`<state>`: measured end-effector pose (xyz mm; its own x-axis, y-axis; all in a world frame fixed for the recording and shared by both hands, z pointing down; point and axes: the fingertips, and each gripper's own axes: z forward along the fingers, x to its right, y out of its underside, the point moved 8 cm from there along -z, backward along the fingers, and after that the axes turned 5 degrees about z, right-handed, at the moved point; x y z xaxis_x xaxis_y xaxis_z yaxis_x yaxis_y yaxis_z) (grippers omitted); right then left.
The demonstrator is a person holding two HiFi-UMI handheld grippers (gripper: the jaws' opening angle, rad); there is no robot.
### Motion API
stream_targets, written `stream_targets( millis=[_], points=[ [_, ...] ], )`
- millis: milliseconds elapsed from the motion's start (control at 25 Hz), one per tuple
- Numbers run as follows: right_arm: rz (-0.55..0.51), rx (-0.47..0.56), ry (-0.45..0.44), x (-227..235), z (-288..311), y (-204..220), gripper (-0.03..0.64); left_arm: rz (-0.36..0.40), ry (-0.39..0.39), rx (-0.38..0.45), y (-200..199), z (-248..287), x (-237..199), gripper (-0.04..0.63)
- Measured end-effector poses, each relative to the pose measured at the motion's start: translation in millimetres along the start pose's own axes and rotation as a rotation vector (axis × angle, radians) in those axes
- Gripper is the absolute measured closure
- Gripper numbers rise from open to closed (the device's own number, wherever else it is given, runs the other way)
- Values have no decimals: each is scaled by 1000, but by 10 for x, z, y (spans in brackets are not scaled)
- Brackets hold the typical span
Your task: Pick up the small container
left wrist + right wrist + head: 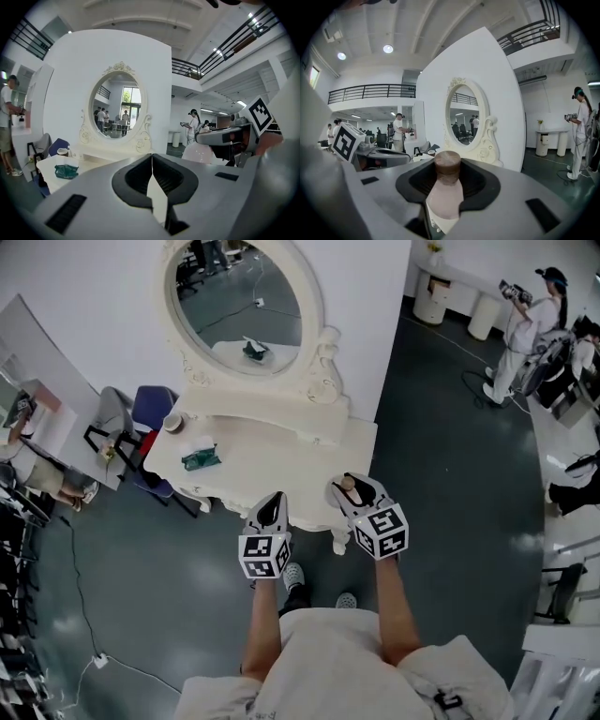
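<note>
The person's pale shirt and two bare forearms fill the bottom of the head view, and each hand carries a grey two-jaw gripper with a black-and-white marker cube.

**Left gripper**: in the left gripper view, the left gripper has its dark-padded jaws pressed together along a thin seam, with nothing between them. It points toward the front edge of the white ornate dressing table.

**Right gripper**: in the right gripper view, the right gripper has its jaws pinching the small container. This is a pale pink, bottle-shaped vessel with a round brown cap. The pads press on its body from both sides and the cap stands up beyond the jaw tips. In the head view the small container shows as a small pinkish spot between the jaw tips, overlapping the near right corner of the dressing table.

**Surroundings:**
- An oval mirror in a carved cream frame rises from the back of the table.
- A crumpled dark green packet lies on the left part of the table top, and a small round cup with a brown inside stands near the left rear corner.
- A blue chair stands just beside the table's left end.
- The floor is dark grey and glossy.
- A person in white clothing stands well apart at the upper right, holding a device.
</note>
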<state>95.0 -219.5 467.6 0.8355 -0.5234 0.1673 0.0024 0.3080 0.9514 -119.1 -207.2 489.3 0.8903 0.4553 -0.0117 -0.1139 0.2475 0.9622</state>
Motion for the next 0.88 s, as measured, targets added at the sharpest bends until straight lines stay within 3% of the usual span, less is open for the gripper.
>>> stream_targets(
  millis=[480, 880],
  points=[
    [-69, 24, -55, -232, -366, -16, 474, -38, -53, -4, 237, -401, 243, 566],
    [-47, 39, -91, -326, -561, 88, 474, -41, -91, 7, 292, -653, 373, 566]
  ],
)
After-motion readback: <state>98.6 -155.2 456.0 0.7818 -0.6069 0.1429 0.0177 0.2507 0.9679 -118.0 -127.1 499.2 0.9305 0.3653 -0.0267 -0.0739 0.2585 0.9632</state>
